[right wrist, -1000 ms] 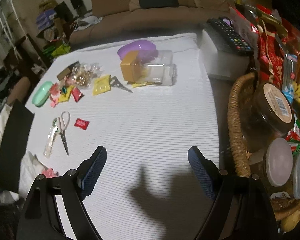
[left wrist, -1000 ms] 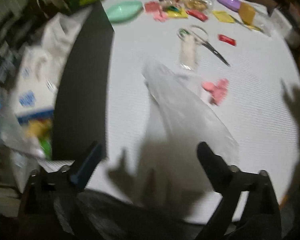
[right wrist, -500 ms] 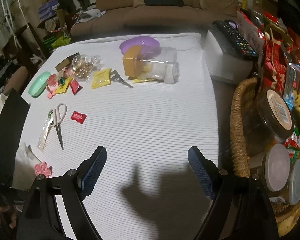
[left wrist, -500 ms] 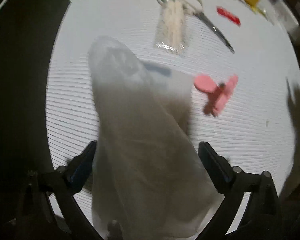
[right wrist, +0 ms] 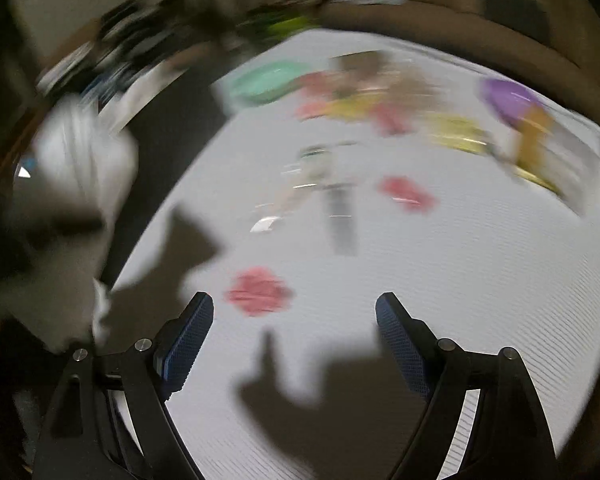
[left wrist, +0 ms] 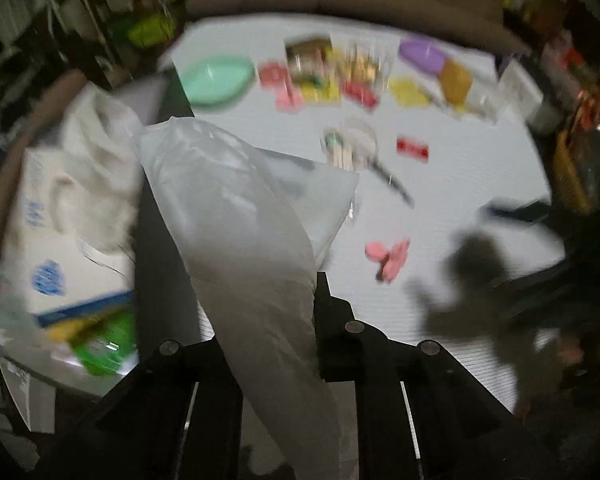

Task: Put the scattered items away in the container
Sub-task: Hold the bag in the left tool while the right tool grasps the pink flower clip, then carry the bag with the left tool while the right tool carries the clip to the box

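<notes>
Left wrist view: the left gripper (left wrist: 274, 312) has its jaws closing on a translucent plastic bag (left wrist: 236, 216) — pinched between them, over the near left of the white table (left wrist: 460, 208). Right gripper (right wrist: 294, 320) gapes wide and empty — a pink clip (right wrist: 259, 295) lies just beyond.

Translucent white plastic bag (left wrist: 236, 216) between the black left gripper (left wrist: 276, 320) fingers. Ahead: pink clip (left wrist: 390, 258) on white ribbed cloth (left wrist: 460, 184); mint-green dish (left wrist: 216, 80) farther off.

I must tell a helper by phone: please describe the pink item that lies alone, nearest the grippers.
On the white table cover, look below the scissors, toward the near edge. The pink clip lies there alone, flower-like and rounded, unlike the flat red wrapper farther back.
</notes>
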